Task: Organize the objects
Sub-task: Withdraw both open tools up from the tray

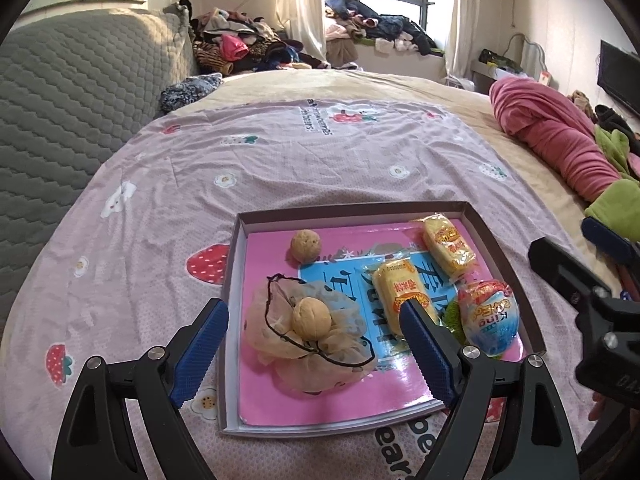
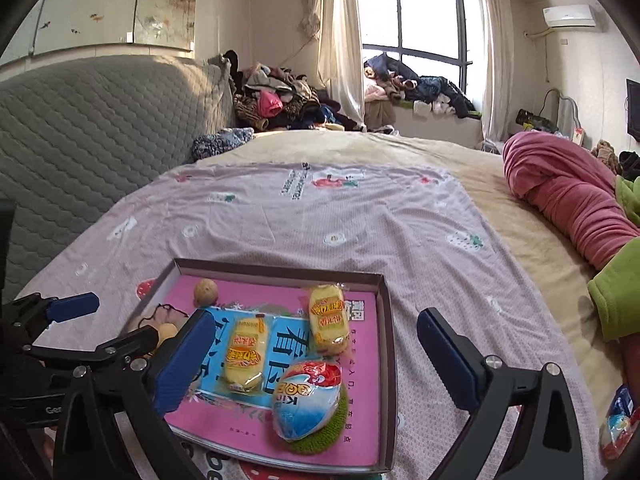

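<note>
A shallow box point(image 1: 236, 276) with a pink book-like liner sits on a bed covered by a lilac strawberry-print sheet point(image 1: 280, 168). Everything you are sorting lies inside it.

Your left tongs point(image 1: 312, 344) are spread wide and hold nothing. They hover just above a sheer beige mesh pouch point(image 1: 340, 356) with a black drawstring, crumpled at the box's near left. A walnut point(image 1: 311, 317) rests on the pouch's folds; whether it is inside the mesh or on top, you cannot tell. A second walnut point(image 1: 305, 244) lies loose near the far left wall.

Your right tongs point(image 2: 316, 352) are also wide open and empty, poised over the box's right half. There lie two yellow wrapped cakes point(image 2: 243, 354), one near the middle and one point(image 2: 327, 323) farther back. Nearest you is an egg-shaped treat point(image 2: 306, 398) in glossy film, resting on a green knitted mat point(image 2: 324, 436).

Judging by looks, the pouch is limp and almost weightless. Pinch a gathered fold or the drawstring rim, not the flat mesh. The walnuts seem hard, light and round, so they will likely roll; close across the widest part. The cakes look soft and crushable in slippery wrap, so grip gently across the short side or by a crimped end. The egg's film looks slick, so take it around the middle.
</note>
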Tool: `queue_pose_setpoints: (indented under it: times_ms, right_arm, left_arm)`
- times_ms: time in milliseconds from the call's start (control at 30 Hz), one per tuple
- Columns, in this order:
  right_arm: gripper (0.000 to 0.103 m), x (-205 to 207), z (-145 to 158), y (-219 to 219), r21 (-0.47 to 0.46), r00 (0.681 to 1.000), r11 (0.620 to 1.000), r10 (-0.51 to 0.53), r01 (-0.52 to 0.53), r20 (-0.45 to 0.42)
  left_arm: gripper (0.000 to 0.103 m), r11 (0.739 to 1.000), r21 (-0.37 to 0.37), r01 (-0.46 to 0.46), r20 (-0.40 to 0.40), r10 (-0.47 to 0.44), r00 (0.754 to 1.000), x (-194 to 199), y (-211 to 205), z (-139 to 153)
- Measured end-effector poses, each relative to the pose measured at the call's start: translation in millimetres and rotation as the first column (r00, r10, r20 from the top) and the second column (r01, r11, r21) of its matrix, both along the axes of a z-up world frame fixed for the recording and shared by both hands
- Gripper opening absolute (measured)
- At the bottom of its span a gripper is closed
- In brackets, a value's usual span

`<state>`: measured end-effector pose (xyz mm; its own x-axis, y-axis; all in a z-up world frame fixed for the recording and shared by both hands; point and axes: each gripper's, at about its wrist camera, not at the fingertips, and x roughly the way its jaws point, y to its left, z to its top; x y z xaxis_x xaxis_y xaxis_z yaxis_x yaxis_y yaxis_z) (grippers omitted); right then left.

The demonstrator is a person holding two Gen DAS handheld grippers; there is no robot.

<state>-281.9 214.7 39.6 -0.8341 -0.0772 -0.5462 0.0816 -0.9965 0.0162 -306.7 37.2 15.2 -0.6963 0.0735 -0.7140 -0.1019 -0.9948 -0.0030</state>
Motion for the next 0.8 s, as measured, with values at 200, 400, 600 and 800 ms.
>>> queue_pose_setpoints:
  times_ms: [200,400,600,800]
  right_arm:
    - [0.102,10,8,-2,0.001,1.000,1.000,0.005,-0.005,-0.010]
    - [0.102,22,10,-6,0.007,1.000,1.000,0.002,-0.002,-0.007]
    - [0.102,44,24,-13,0.015,0.999,1.000,0.006,-0.006,-0.038]
    - [0.102,63,28,-13,0.009,0.999,1.000,0.001,0.000,-0.037]
  left_arm:
    - [0.088,1.000,0.003,-0.024,-0.016,0.024,1.000,10,-6,10]
    - [0.088,0.999,0.020,-0.033,-0.027,0.033,0.999,31,-12,15]
    - [0.088,0.998,0.023,-0.065,-0.035,0.066,0.997,48,-22,15]
    - [0.088,0.996,0.010,-0.088,-0.049,0.088,0.995,64,-26,21]
